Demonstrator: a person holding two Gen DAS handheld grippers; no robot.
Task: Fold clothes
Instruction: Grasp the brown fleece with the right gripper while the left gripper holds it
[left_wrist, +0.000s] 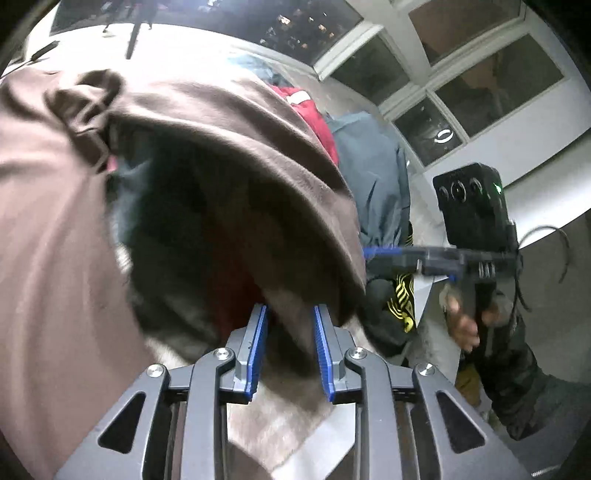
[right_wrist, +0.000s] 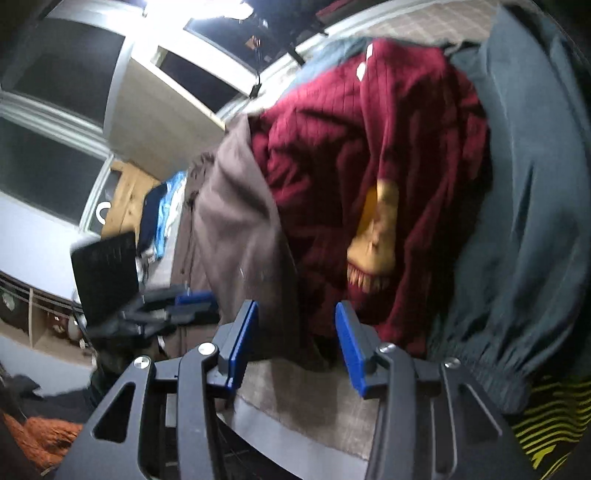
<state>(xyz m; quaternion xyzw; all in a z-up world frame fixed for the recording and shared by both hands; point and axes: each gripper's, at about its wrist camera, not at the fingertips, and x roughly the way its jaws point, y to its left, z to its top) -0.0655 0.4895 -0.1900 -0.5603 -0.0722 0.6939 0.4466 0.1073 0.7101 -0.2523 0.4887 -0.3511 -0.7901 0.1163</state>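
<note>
left gripper (left_wrist: 290, 349) jaws stand narrowly apart, brown fabric between and over them, pads don't look pressed on it; cannot tell if any cloth is pinched. right gripper (right_wrist: 295, 343) stands moderately wide, brown hem edge hanging in the gap, not clamped

task item: brown garment (left_wrist: 229, 122), draped in a big fold just ahead of the left gripper, partly lifted, its edge running down to the desk (right_wrist: 303, 402) beside the right gripper

risks, as I judge them:
- neither gripper has a firm hold, so the brown fold can slump and bunch up
- right gripper closing here could catch the maroon knit sweater (right_wrist: 369, 177) that lies touching the brown cloth, dragging both
- left view mostly blocked by the fabric; fold line hard to judge
- frames are blurred, so alignment is uncertain

around: grey-blue jacket (right_wrist: 535, 221) just beyond the sweater, black-and-yellow striped cloth (right_wrist: 546, 417) near the desk edge; this pile crowds the folding area. stack of blue clothes (right_wrist: 166, 214) further left, well apart. windows (left_wrist: 480, 74) behind
</note>
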